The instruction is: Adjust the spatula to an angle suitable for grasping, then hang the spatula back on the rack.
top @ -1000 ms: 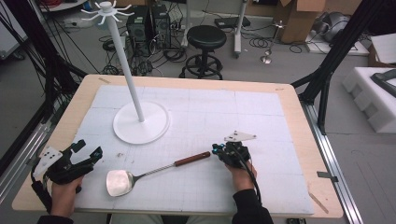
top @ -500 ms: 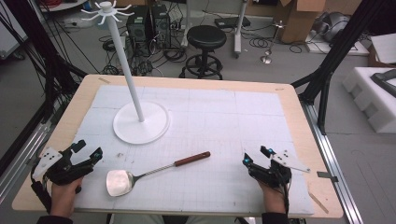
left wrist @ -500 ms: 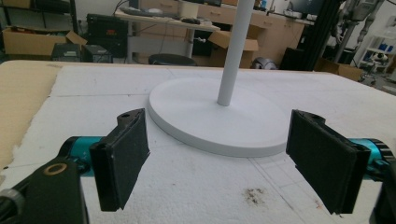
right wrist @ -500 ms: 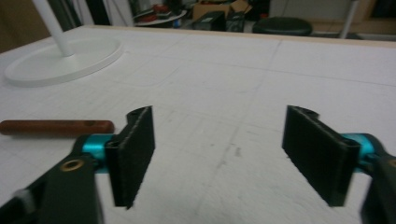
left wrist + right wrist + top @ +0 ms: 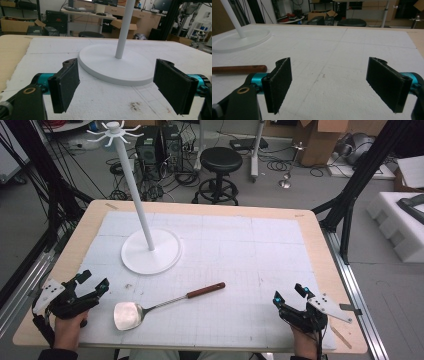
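Note:
A metal spatula (image 5: pixel 165 303) with a brown wooden handle lies flat on the white mat near the front, head to the left. Its handle (image 5: pixel 238 69) also lies at the left of the right gripper view. My right gripper (image 5: pixel 289 293) rests at the front right, well clear of the handle. Its jaws have just been opening and stand wide (image 5: pixel 334 85) with nothing between them. My left gripper (image 5: pixel 95 279) sits open at the front left, beside the spatula head, pointing at the stand (image 5: pixel 115 65) with its jaws empty (image 5: pixel 120 87).
A white stand (image 5: pixel 151 251) with a round base, a tall pole and hooks at the top is on the mat's left rear. The wooden table edge (image 5: pixel 340 270) frames the mat. A stool (image 5: pixel 220 160) and cables are on the floor beyond.
My right gripper has drawn back from the spatula handle's end to the front right of the table, and its jaws have opened. The spatula and the left gripper have stayed put.

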Tool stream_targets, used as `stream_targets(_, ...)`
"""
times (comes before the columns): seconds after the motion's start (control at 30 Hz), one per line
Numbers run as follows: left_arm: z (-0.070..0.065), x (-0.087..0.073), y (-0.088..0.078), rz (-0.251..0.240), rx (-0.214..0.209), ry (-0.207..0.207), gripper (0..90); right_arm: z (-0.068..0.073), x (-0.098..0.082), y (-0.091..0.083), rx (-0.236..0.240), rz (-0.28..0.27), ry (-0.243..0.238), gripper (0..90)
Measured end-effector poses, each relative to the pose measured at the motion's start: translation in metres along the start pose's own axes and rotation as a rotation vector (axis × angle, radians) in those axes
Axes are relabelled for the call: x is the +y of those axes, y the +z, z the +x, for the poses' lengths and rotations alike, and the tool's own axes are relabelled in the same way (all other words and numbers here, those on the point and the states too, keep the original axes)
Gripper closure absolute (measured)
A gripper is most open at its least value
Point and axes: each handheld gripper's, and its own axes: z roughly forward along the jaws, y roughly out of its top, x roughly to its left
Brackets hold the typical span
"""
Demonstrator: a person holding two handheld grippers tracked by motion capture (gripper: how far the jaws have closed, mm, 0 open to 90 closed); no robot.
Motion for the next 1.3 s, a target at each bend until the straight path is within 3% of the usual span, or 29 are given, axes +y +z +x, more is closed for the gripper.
stream_targets(0.2, 0.000, 0.000, -0.001, -0.006, 0.001, 0.005, 21.1, -0.002, -0.001, -0.003, -0.019, -0.003, -0.001, 18.0)
stream_targets(0.73, 0.000, 0.000, -0.001, -0.006, -0.002, 0.001, 20.7, -0.001, 0.000, 0.000, -0.013, 0.000, 0.005, 17.8)
stream_targets(0.87, 0.002, 0.001, -0.001, -0.001, 0.008, -0.025, 18.4, -0.001, 0.000, 0.002, -0.006, 0.007, -0.003, 17.8)
stream_targets(0.97, 0.004, 0.004, -0.001, 0.017, 0.003, -0.075, 17.9, 0.000, -0.001, 0.003, 0.004, 0.012, 0.000, 17.8)
stream_targets(1.07, 0.001, 0.014, -0.002, 0.012, -0.020, -0.065, 17.9, 0.000, -0.001, 0.002, 0.010, 0.013, 0.001, 17.8)
stream_targets(1.13, -0.002, 0.024, 0.001, 0.014, -0.060, -0.049, 18.0, -0.001, 0.000, 0.001, 0.011, 0.007, 0.002, 17.8)
stream_targets(1.3, -0.021, 0.049, 0.013, 0.061, -0.176, 0.048, 18.6, 0.000, 0.000, 0.002, 0.013, 0.013, 0.009, 17.8)
